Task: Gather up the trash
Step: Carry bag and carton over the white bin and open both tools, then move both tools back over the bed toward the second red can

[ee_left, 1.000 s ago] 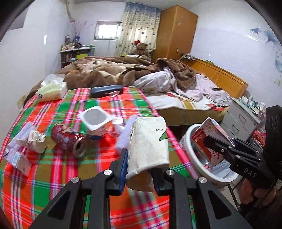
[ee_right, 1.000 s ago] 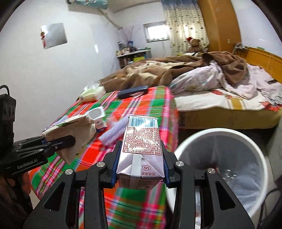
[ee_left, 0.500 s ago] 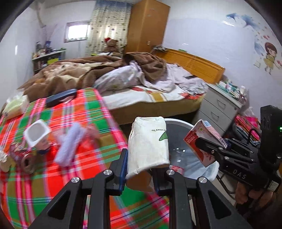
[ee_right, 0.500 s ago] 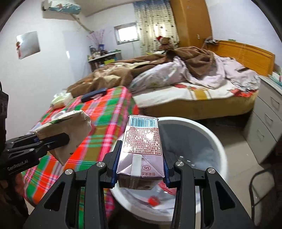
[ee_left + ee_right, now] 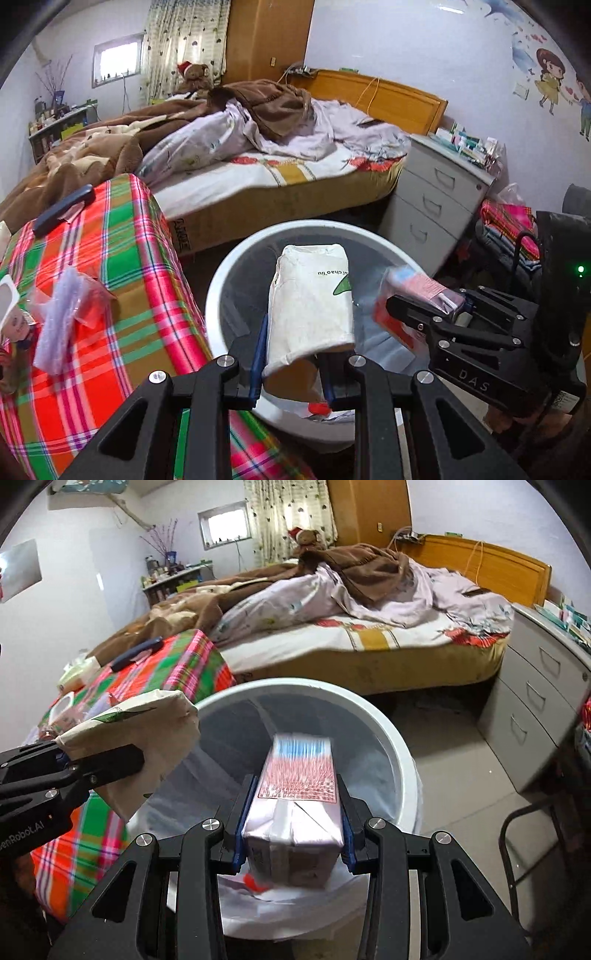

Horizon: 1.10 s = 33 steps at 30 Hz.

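Cream paper bag (image 5: pixel 310 302) & pink-red milk carton (image 5: pixel 295 801) held tilted over white lined bin (image 5: pixel 402 753).

A lived-in home bedroom.
An unmade bed (image 5: pixel 295 162), wooden wardrobe (image 5: pixel 269 37), teddy bear (image 5: pixel 194 75) and bedside drawers (image 5: pixel 436 199) filled it.

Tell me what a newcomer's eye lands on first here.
The round white trash bin fills the middle. Over it the right gripper clamps a pink-and-silver drink carton, and the left gripper clamps a crumpled cream paper bag. To the left lies the bright red-and-green plaid tablecloth strewn with litter.
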{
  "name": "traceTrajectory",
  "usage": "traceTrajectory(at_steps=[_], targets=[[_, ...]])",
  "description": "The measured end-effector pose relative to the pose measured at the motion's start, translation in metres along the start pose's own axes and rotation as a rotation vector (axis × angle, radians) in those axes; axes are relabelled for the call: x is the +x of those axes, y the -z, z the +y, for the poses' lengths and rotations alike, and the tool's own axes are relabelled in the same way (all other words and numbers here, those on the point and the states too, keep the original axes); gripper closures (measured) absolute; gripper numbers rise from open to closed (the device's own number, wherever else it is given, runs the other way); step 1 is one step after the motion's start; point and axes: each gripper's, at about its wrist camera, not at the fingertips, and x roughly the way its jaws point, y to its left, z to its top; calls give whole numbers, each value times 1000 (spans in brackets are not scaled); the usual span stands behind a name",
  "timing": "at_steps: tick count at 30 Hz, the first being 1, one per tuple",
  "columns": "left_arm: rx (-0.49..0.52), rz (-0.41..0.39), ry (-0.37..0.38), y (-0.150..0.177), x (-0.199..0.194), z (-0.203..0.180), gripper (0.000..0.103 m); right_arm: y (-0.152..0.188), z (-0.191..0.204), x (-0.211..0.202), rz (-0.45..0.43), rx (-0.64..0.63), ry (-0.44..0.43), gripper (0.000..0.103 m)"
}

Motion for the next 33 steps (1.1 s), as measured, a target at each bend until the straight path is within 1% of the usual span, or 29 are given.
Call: traceTrajectory(at_steps=[3, 5, 6, 7, 8, 9, 10, 13, 21, 24, 33], targets=[[-5, 8, 10, -1, 8, -2, 78, 1, -2, 2, 9, 0, -8, 63], [-8, 14, 5, -1, 13, -1, 76, 1, -2, 2, 11, -7, -2, 63], [-18, 20, 6, -1, 15, 1, 72, 2, -3, 2, 13, -9, 2, 63], [-28, 26, 11, -1, 17, 2, 65, 2, -3, 2, 13, -6, 7, 62], [-32, 29, 15, 0, 17, 3, 60, 2, -4, 2, 13, -3, 8, 62], [-29, 24, 14, 0, 16, 4, 53, 2, -5, 1, 12, -1, 6, 60], [-28, 19, 8, 1, 16, 4, 52, 2, -5, 0, 6, 1, 6, 60], [-40, 15, 10, 1, 11, 7, 52, 1, -3, -4, -5, 2, 6, 60], [-53, -21, -22, 7, -12, 18, 52, -3, 9, -15, -42, -13, -6, 58], [-71, -38, -37, 10, -25, 26, 52, -4, 17, -21, -63, -25, -15, 53], [-133, -90, -94, 26, -64, 61, 52, -10, 48, -24, -90, -58, -70, 52]])
